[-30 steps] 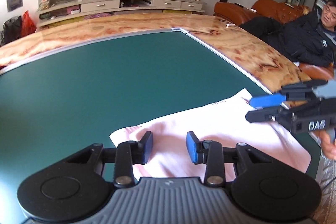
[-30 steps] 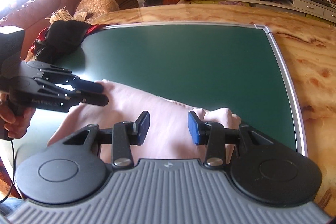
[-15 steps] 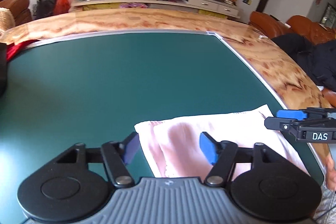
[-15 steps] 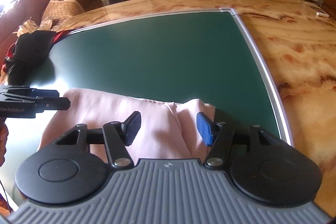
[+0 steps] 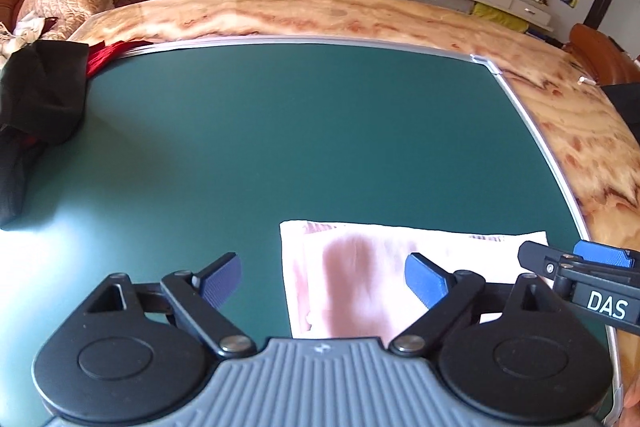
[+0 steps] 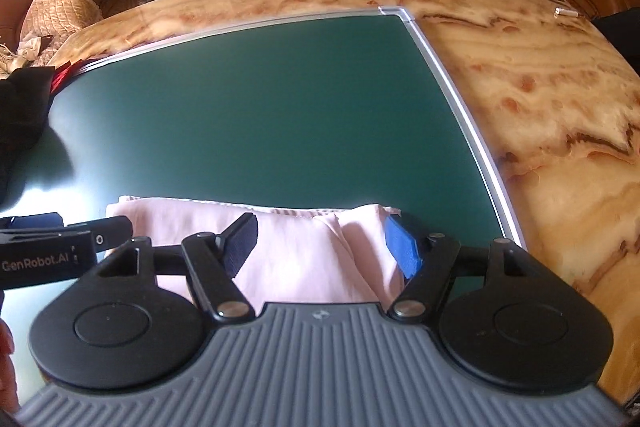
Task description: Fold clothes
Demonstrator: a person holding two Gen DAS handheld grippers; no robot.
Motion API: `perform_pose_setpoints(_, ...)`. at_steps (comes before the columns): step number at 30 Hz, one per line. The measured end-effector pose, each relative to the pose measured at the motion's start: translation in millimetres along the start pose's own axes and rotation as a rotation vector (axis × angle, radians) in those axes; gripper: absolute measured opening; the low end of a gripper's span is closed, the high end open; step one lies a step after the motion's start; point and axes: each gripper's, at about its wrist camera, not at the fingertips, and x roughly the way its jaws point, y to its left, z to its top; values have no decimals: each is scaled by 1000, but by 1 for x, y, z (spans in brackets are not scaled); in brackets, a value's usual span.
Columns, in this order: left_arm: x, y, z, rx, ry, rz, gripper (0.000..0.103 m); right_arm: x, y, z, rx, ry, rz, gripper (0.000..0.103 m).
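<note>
Pink cloth, a garment (image 6: 304, 259) lying in layers on the green mat (image 5: 320, 147), sits directly ahead of both claws and partly under them, near the mat's metal edge strip (image 6: 472, 135). The left claw (image 5: 322, 277) has its fingers wide apart and grips nothing: its inner finger hangs over the pink fabric, its outer finger over bare mat beyond the garment's left edge. The right claw (image 6: 320, 241) is likewise spread and empty, straddling a lengthwise ridge where one layer overlaps another. Whether this bundle is a finished fold or a half-made one cannot be settled from here, since a tidy rectangle fits both. The risks, as I judge them, come from the cloth itself: thin, slack fabric could slip between layers, so a pinch at that ridge might catch only the top ply and drag the stack askew. A bite from the left claw straddling the edge may close mostly on mat and miss. Being close to the strip, a sideways tug could pull the right end onto the marble tabletop (image 6: 540, 87). Dark clothes (image 5: 36, 107) lie far off left.
</note>
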Motion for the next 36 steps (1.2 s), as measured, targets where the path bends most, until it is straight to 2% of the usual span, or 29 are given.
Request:
perform_pose_setpoints(5,-4,-2,-3,-11,11,14,94,-3,10,1,-16,17,-37,79)
perform_pose_setpoints(10,-4,-4,-4,-6,26,50,97,-8,13,2,9,27,-18,79)
perform_pose_setpoints(15,-3,-5,-6,-24,37,60,98,-2,18,4,6,77,-44,79)
perform_pose_setpoints(22,-5,-8,-8,-16,35,78,99,-5,20,2,14,68,-46,79)
perform_pose_setpoints(36,-10,-5,-4,-32,42,61,102,-8,19,3,33,88,-50,79)
